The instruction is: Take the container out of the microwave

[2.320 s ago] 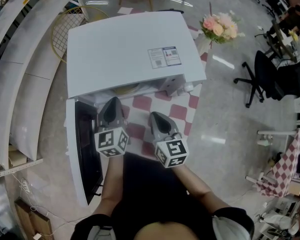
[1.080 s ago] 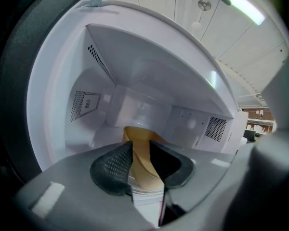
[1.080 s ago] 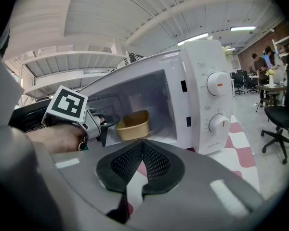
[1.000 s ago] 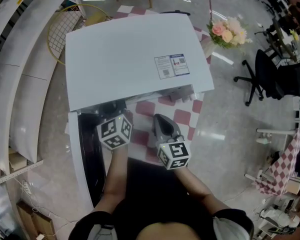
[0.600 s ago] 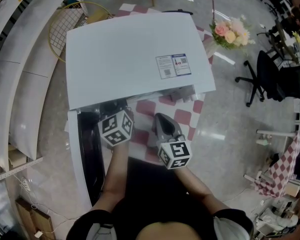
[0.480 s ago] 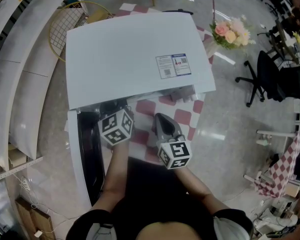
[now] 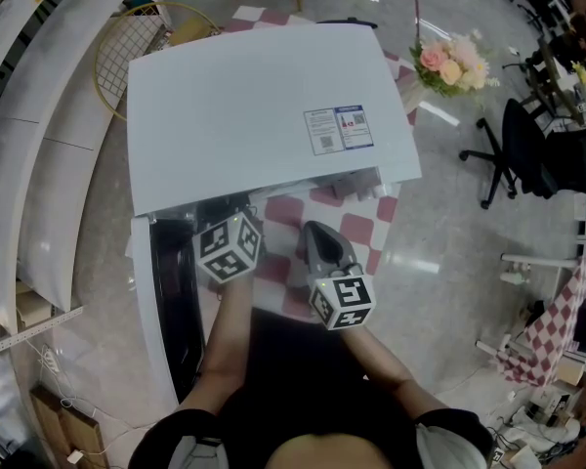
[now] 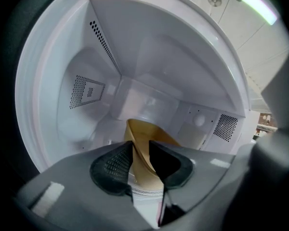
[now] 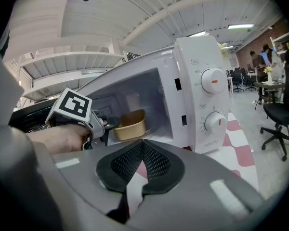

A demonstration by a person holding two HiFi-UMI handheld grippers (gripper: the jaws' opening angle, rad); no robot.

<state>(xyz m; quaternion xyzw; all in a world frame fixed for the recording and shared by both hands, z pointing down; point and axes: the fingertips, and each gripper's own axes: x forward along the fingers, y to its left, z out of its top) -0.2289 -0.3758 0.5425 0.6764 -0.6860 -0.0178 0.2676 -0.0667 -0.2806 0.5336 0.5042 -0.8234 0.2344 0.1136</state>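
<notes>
Left gripper (image 8: 140, 147) closing, container (image 8: 145, 131) wall between its jaws, microwave (image 8: 149, 66) cavity ahead; right gripper (image 9: 142, 150) clenched, empty.

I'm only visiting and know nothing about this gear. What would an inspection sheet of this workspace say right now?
surface: red-and-white checked cloth under the microwave.
job's things: white microwave with its door open; brown container inside.
clutter: nothing seen.
grippers: left gripper is inside the oven, jaws closing around the container's wall; right gripper is shut, empty and outside.
cables: nothing seen near the microwave.
surroundings: flowers, office chair, wire grid.
</notes>
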